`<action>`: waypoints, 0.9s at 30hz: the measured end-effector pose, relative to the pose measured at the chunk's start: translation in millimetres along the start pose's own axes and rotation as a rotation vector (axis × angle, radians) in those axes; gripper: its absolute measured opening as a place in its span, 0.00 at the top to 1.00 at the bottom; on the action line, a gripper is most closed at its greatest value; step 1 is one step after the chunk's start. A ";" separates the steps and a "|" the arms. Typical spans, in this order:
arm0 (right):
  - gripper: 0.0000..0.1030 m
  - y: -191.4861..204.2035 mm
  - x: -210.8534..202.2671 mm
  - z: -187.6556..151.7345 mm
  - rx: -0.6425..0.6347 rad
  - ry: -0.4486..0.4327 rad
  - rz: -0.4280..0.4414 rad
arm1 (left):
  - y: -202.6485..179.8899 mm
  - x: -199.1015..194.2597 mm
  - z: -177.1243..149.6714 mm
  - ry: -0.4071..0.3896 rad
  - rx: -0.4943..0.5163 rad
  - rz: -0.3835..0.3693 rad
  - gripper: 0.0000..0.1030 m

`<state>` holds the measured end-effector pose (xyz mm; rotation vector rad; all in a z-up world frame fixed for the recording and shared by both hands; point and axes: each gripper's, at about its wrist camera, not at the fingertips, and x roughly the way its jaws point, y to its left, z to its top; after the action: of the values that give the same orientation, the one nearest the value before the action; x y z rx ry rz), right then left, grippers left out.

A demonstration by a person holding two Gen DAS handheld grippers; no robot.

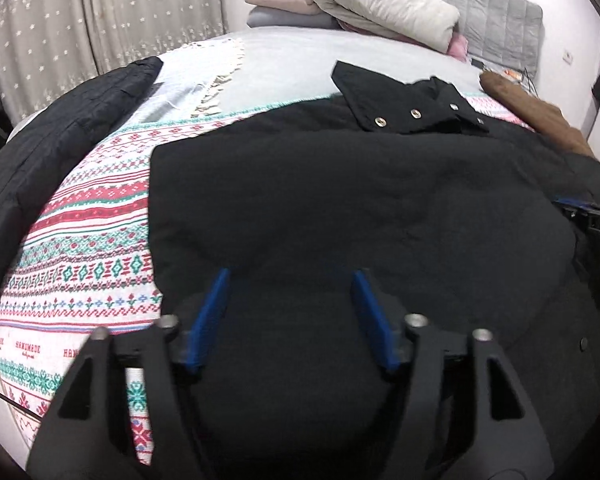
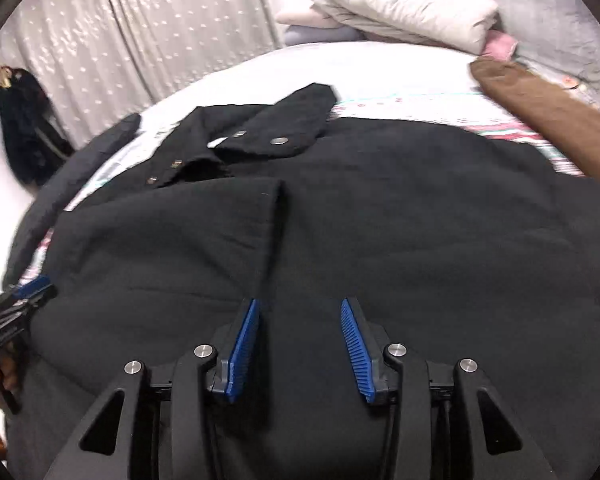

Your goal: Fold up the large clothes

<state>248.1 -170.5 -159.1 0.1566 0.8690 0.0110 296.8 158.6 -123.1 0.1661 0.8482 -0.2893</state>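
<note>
A large black coat [image 1: 340, 200] lies spread on the bed, its snap-button collar [image 1: 412, 108] at the far end. It also fills the right wrist view [image 2: 380, 220], where a folded edge [image 2: 276, 216] runs down its middle. My left gripper [image 1: 290, 276] is open and empty just above the coat's near part. My right gripper [image 2: 298, 304] is open and empty above the coat beside that fold. The left gripper also shows at the left edge of the right wrist view [image 2: 28, 288], and part of the right gripper at the right edge of the left wrist view [image 1: 596, 224].
A patterned red, green and white blanket [image 1: 88, 240] covers the bed under the coat. A second dark jacket [image 1: 60, 132] lies at the left. A brown garment [image 1: 532, 108] lies at the right. Folded bedding and pillows [image 1: 372, 0] are stacked by the headboard. Curtains [image 1: 80, 20] hang behind.
</note>
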 end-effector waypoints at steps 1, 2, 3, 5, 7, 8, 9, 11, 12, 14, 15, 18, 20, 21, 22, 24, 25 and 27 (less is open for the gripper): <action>0.56 -1.7 -6.3 -3.1 -0.020 0.012 -0.038 | -2.0 1.1 0.8 0.010 0.010 -0.002 0.23; 0.54 -4.5 -13.2 -6.5 -0.033 0.020 -0.053 | -3.2 2.7 0.9 0.019 0.017 0.000 0.20; 0.48 -8.6 -16.1 -7.4 -0.037 0.025 -0.059 | -4.4 4.5 2.2 0.031 0.023 0.006 0.19; 0.38 -20.4 -36.5 -15.5 -0.032 0.029 -0.076 | -4.7 5.7 5.6 0.047 0.022 0.014 0.16; 0.30 -33.8 -55.9 -20.9 -0.016 0.028 -0.097 | -2.8 4.8 11.5 0.076 0.001 0.018 0.15; 0.25 -40.9 -61.9 -20.5 -0.004 0.026 -0.102 | -1.7 3.3 14.2 0.091 -0.017 0.022 0.15; 0.21 -47.0 -67.2 -21.1 0.008 0.022 -0.103 | 0.0 -0.4 17.5 0.105 -0.051 0.028 0.15; 0.16 -67.0 -83.1 -26.7 0.064 0.015 -0.088 | 2.0 -10.7 22.5 0.115 -0.116 0.027 0.07; 0.16 -72.5 -89.6 -29.3 0.078 0.012 -0.081 | 1.0 -19.1 24.8 0.104 -0.142 0.029 0.05; 0.16 -87.0 -103.5 -35.6 0.103 0.004 -0.076 | -5.6 -35.5 27.9 0.079 -0.161 0.030 0.03; 0.15 -90.8 -107.5 -37.9 0.106 0.001 -0.080 | -10.3 -43.4 29.1 0.070 -0.163 0.030 0.03; 0.15 -104.5 -115.8 -39.9 0.102 0.013 -0.127 | -30.7 -70.3 29.7 0.040 -0.173 0.017 0.03; 0.15 -117.1 -124.2 -39.4 0.108 0.012 -0.132 | -46.6 -85.4 26.0 0.023 -0.192 0.001 0.02; 0.15 -122.8 -128.6 -39.7 0.123 0.007 -0.131 | -55.4 -92.4 21.1 0.013 -0.209 -0.020 0.02; 0.15 -130.7 -132.4 -40.1 0.144 0.003 -0.134 | -63.7 -98.3 14.3 -0.002 -0.233 -0.047 0.01; 0.15 -150.1 -140.3 -41.4 0.192 -0.010 -0.164 | -78.2 -101.4 2.1 -0.020 -0.249 -0.100 0.01; 0.15 -159.2 -143.6 -42.5 0.210 -0.014 -0.184 | -85.8 -99.4 -2.3 -0.023 -0.239 -0.114 0.01; 0.15 -179.0 -148.6 -44.2 0.250 -0.021 -0.230 | -96.9 -92.8 -15.6 -0.048 -0.221 -0.114 0.01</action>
<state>108.7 -352.5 -99.7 0.2897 0.8618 -0.3146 197.0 88.0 -65.8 -0.0951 0.8373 -0.3028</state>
